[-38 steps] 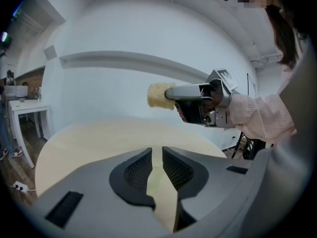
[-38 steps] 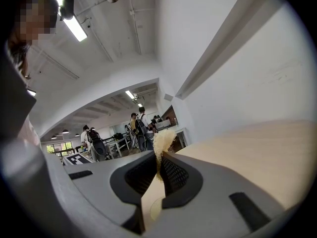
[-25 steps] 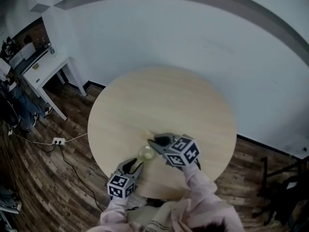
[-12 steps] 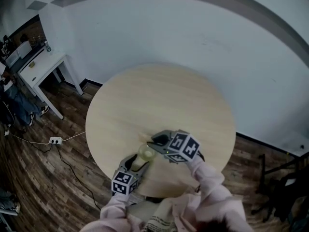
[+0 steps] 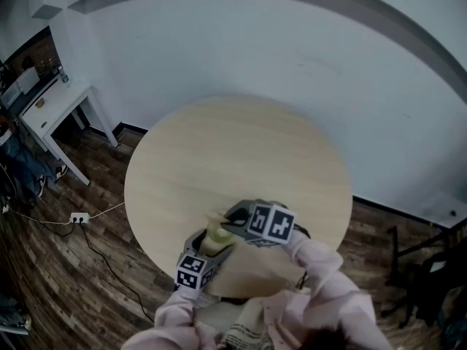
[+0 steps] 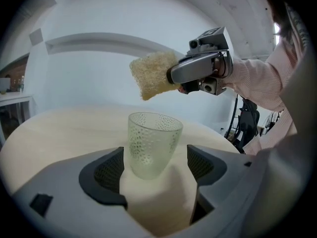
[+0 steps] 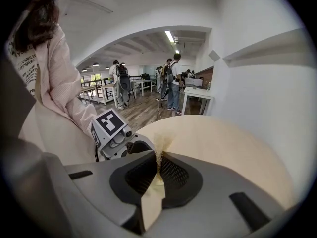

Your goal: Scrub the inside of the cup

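The left gripper [image 6: 154, 166] should close firmly on the cup [image 6: 154, 144], which stands on the table [image 5: 241, 152] between its spread jaws, before the right gripper [image 7: 159, 168], pinching the sponge [image 6: 151, 74], pushes inside. Compared with a second ago, the left jaws have just been opening and now flank the cup, and the sponge has drawn nearer above it.

head camera looks steeply down on the round table [image 5: 241, 152]; cameras on left gripper [image 5: 211, 240] and right gripper [image 5: 230, 221] look low across it, facing each other.
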The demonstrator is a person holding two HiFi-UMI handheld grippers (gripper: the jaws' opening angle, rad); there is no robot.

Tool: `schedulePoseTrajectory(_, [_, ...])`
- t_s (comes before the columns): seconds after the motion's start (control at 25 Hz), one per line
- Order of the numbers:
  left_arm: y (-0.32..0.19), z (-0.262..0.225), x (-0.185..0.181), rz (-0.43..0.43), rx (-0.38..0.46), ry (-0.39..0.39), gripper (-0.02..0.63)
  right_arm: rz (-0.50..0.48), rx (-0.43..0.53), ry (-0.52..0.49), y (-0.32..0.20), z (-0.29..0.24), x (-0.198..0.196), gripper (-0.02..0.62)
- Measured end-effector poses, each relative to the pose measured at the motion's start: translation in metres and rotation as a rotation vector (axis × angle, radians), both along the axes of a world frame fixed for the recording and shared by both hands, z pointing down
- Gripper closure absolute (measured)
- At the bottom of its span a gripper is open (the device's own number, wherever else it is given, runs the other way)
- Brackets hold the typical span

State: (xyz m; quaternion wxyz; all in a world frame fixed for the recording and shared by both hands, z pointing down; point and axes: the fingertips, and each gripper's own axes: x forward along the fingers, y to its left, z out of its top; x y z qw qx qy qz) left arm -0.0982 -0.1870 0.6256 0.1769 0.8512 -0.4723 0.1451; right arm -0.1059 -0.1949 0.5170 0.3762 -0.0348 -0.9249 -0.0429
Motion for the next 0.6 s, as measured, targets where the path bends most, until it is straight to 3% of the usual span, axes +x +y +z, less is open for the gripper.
schedulePoseTrajectory(0.6, [-0.019,0.000,0.003,0.032,0.033,-0.010,0.212,-0.127,0.108,0.219,0.008,0.030,0.001,0.580])
